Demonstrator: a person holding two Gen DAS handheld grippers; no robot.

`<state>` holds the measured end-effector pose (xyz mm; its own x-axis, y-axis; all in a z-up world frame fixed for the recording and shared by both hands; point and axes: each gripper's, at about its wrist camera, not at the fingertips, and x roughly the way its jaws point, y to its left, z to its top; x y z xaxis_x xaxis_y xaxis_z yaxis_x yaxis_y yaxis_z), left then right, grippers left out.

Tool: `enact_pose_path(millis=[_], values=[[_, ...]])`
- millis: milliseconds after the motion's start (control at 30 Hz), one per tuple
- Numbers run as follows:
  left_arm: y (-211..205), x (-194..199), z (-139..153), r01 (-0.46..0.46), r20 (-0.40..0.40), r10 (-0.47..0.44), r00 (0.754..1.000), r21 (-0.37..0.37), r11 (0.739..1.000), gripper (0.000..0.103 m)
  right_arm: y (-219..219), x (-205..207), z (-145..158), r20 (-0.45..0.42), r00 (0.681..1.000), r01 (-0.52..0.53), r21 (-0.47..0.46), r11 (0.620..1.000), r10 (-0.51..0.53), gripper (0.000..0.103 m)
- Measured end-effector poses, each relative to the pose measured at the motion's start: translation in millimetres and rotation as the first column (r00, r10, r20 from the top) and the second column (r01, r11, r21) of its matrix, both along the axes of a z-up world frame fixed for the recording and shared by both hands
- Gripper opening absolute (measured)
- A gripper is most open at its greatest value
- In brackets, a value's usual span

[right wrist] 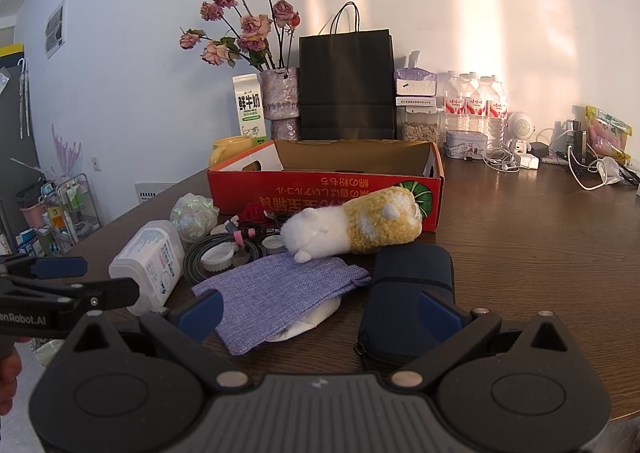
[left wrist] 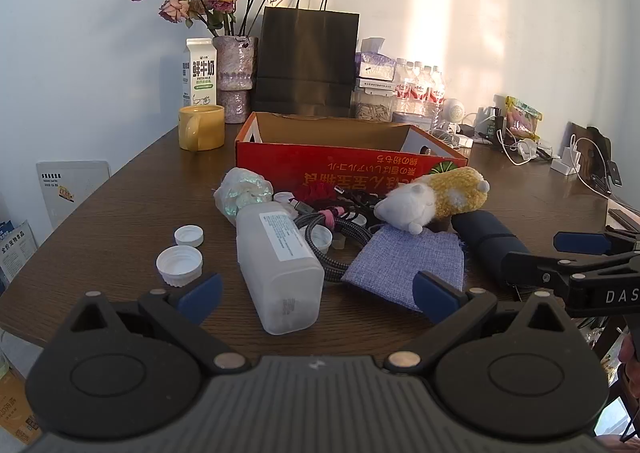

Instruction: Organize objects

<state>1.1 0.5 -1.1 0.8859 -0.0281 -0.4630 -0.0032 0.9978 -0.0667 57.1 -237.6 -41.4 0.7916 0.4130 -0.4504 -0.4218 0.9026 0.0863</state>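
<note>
An open red cardboard box stands on the brown table behind a heap of small things. In the heap lie a translucent white bottle, a white-and-yellow plush toy, a lilac cloth pouch, a navy zip case, a coiled braided cable and two loose white caps. My left gripper is open just short of the bottle's base. My right gripper is open above the pouch and the case. Neither holds anything.
A yellow mug, a milk carton, a vase of dried roses, a black paper bag and water bottles line the back by the wall. Chargers and cables lie at the far right. The table's front edge is close.
</note>
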Motion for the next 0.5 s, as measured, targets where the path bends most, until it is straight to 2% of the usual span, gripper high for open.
enact_pose_path(millis=[500], values=[[-0.6, -0.8, -0.2, 0.0, 0.001, 0.0, 1.0, -0.001, 1.0, 0.103, 0.0, -1.3, 0.9, 0.0, 1.0, -0.002, -0.001, 1.0, 0.002, 0.103]])
